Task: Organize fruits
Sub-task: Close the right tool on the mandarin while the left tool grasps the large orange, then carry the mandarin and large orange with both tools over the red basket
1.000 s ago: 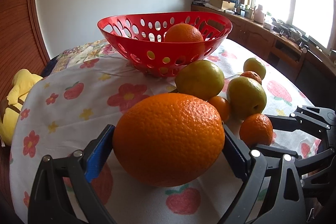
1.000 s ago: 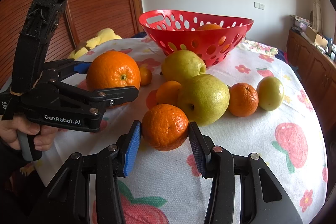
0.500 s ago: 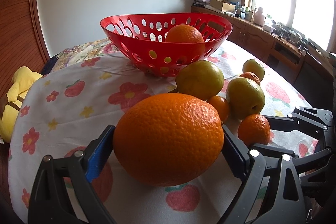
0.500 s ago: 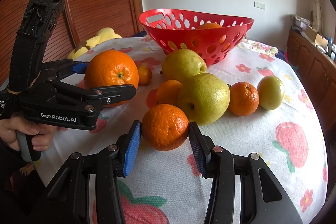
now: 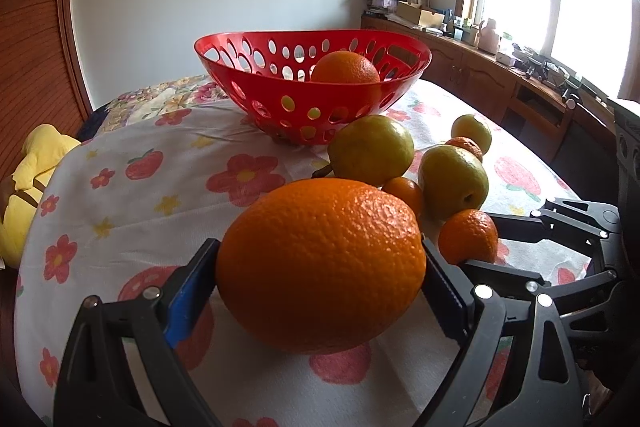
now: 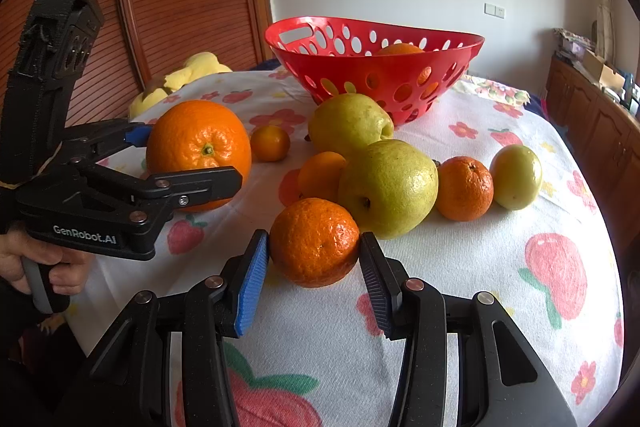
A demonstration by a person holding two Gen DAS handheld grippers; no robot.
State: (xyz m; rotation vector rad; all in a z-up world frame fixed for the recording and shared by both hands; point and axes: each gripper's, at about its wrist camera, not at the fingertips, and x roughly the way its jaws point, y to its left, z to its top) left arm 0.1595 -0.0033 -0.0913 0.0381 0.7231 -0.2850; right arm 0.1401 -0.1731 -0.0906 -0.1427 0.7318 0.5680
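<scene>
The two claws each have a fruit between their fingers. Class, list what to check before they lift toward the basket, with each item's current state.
1. Left claw closed on large orange: ok.
2. Right claw closed on small orange: ok.
3. Small orange free of the neighbouring pear: cannot tell, they look touching.
4. Red basket has room: ok, one basket orange shows.
5. Large orange off the tablecloth: cannot tell.

left gripper (image 5: 320,291) clamps big orange (image 5: 320,263) — red basket (image 5: 256,87) beyond
</scene>
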